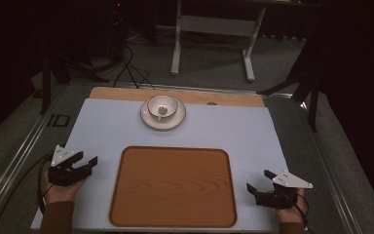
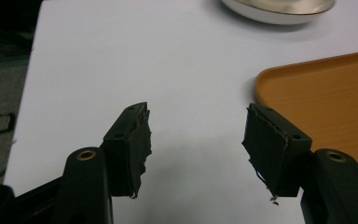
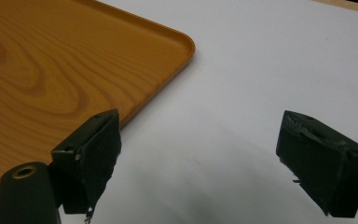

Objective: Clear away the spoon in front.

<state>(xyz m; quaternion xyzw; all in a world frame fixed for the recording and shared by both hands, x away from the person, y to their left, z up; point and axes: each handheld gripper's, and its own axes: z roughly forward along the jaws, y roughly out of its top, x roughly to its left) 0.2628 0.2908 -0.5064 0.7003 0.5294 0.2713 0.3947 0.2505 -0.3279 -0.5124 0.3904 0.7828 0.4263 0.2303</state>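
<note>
So I've got a gripper in each hand, both parked low over the white mat on the table. My left gripper sits just off the left edge of the wooden tray, jaws spread wide with nothing between them. In the left gripper view you can see bare mat through the gap, plus the tray's rounded corner at the right. My right gripper is on the other side, just off the tray's right edge, jaws also spread and holding nothing. In the right gripper view the tray's corner shows at upper left.

The tray lies flat in the middle of the mat's near half. Beyond it, near the far edge, a cup sits on a saucer, well apart from both grippers. There's something small and pale inside the cup, can't tell what.
</note>
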